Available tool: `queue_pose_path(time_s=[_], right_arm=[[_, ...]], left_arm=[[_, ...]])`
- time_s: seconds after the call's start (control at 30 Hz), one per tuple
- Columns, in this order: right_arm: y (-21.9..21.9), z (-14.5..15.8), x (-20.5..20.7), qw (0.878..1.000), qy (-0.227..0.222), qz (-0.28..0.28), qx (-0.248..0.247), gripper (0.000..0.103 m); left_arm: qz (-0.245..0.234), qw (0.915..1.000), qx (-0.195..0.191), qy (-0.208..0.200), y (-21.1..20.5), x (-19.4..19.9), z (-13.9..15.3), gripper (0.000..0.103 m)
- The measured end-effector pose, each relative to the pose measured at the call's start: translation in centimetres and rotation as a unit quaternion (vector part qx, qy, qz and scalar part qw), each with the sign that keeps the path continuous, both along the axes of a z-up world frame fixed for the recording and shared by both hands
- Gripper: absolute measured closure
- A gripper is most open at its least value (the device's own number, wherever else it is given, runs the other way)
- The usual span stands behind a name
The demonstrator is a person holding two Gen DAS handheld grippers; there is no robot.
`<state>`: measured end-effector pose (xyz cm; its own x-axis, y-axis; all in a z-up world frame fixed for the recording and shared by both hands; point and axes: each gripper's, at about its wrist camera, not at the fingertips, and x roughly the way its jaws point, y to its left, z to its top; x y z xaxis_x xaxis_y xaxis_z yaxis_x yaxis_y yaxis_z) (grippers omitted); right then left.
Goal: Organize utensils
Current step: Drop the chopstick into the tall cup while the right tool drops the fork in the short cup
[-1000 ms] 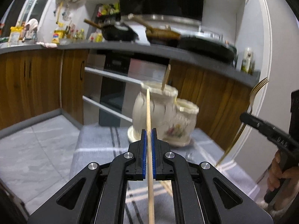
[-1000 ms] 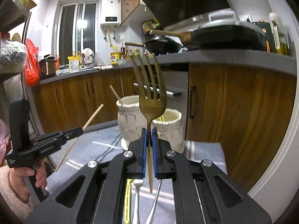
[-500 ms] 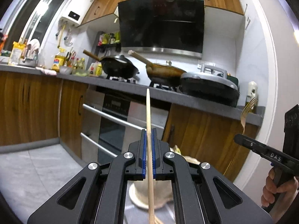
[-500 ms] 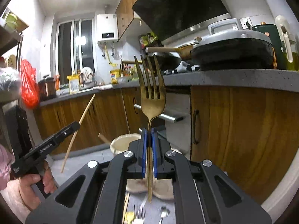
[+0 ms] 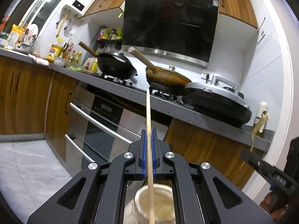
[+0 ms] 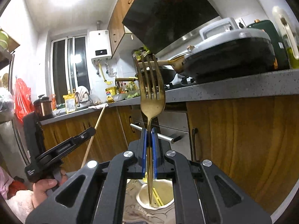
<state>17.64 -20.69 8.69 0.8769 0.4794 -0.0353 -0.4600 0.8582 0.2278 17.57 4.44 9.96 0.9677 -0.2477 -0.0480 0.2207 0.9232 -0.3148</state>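
- Holding a wooden chopstick [image 5: 149,130], the left gripper [image 5: 149,150] has its blue pads pressed together on the shaft; the stick stands near upright, its lower end hanging over the mouth of a cream ceramic holder [image 5: 155,203] seen between the gripper's arms.
- The right gripper [image 6: 149,149] pinches a gold fork [image 6: 151,97] by its handle, tines up; the handle tip hangs over the mouth of a second cream cup [image 6: 164,192], where a yellow-green item already leans.
- The two cups sit side by side; whether they form one piece cannot be told from these views.
- Judged step: lowering each utensil into its cup. To do it well, centre each lower tip over the opening before descending, keep the shafts vertical, and let go only once the tip is well inside the rim, so nothing tips out or knocks the holder.
- The fork should enter clear of the yellow-green item, lest it jam.
- Compared with a second ago: both grippers have risen. The holder, then ahead and in full side view on a striped cloth, now lies beneath the fingers, seen from above.
- Grip on both utensils is unchanged; the fork appears more tilted in its frame than before.
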Motion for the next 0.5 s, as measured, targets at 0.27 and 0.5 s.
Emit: queue_pose_path(time_s=[0.27,0.5], right_arm=[[-1.6,-1.6,1.3,0.999,0.011,-0.010,0.040,0.098],[-1.2,-2.3,1.6,0.999,0.021,-0.010,0.037,0.098]], left_arm=[[-0.003,1.0000,0.004,0.005,-1.2,3.3,-0.9,0.098],[0.000,0.9999,0.004,0.015,-0.7,4.0,-2.2,0.098]])
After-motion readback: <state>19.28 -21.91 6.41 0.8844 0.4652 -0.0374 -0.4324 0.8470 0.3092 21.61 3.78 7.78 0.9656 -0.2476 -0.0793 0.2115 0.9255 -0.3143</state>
